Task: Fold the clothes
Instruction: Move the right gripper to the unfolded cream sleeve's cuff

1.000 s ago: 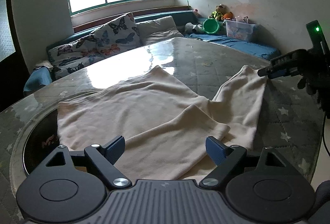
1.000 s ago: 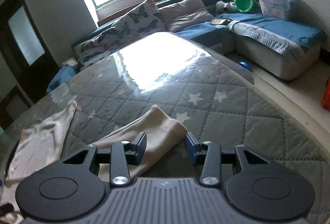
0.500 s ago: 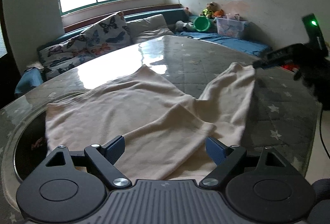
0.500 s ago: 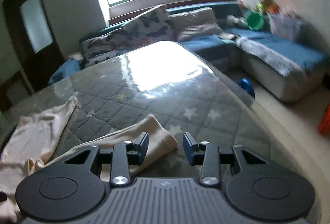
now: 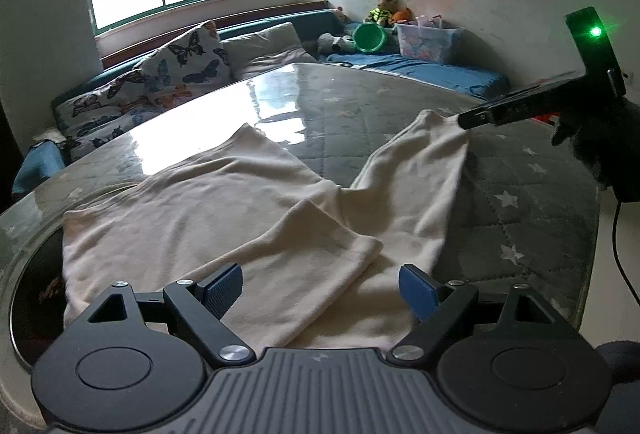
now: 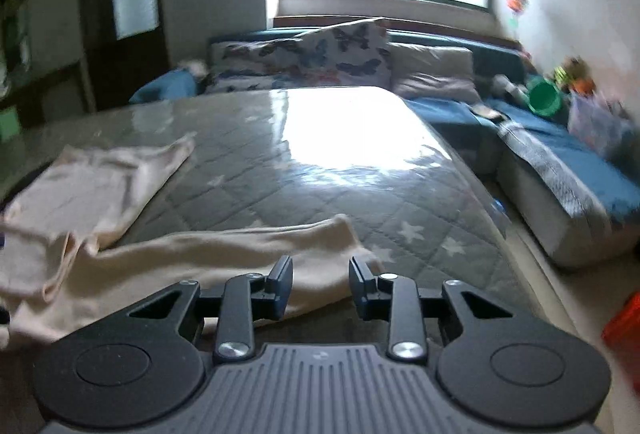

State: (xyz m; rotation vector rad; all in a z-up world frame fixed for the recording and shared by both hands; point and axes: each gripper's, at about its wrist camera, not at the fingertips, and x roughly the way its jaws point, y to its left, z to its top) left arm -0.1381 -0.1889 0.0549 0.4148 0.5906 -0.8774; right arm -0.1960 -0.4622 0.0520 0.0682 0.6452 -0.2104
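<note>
Now the left tool (image 5: 320,286) hangs wide open over the folded sleeve of the cream garment (image 5: 192,218) spread on the tabletop (image 5: 360,102). Further right, the right tool (image 6: 320,284) is closing around the far sleeve's cuff, seemingly not yet pinched; next comes carrying it inward.

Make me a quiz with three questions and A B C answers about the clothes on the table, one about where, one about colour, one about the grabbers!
1. Where does the garment lie?
A. on the table
B. on the sofa
C. on the floor

2. What colour is the round bucket on the sofa?
A. red
B. green
C. yellow

3. How is the left gripper?
A. shut on a sleeve
B. open above the cloth
C. holding a pillow

Answers:
1 A, it is spread on the quilted table.
2 B, it is bright green.
3 B, its fingers stand wide apart with nothing pinched.
</note>
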